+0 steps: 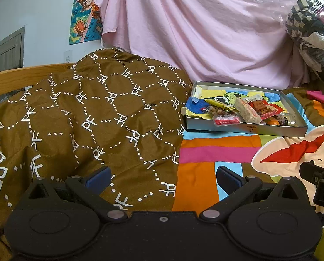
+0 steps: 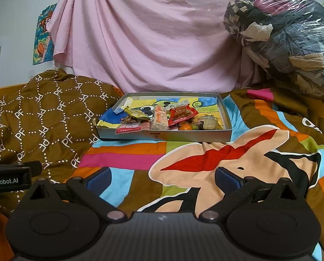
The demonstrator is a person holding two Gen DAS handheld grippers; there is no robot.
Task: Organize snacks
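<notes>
A shallow grey cardboard box [image 2: 224, 111] lies on the bed and holds several wrapped snacks: a pale cracker bar [image 2: 159, 117], a red packet [image 2: 180, 114], a yellow packet [image 2: 134, 112] and a small orange fruit [image 2: 184, 127]. The box also shows in the left wrist view [image 1: 292, 106], with the cracker bar [image 1: 248, 111] in it. My left gripper [image 1: 163, 177] is open and empty, well short of the box, over the brown quilt. My right gripper [image 2: 163, 177] is open and empty, over the colourful sheet in front of the box.
A brown quilt with "PF" print [image 1: 85, 119] is bunched left of the box. A colourful cartoon sheet [image 2: 205, 158] covers the bed. A pink cloth [image 2: 151, 43] hangs behind. A plastic bag of clothes [image 2: 288, 39] sits at the back right. A wooden bed frame [image 1: 9, 78] is on the left.
</notes>
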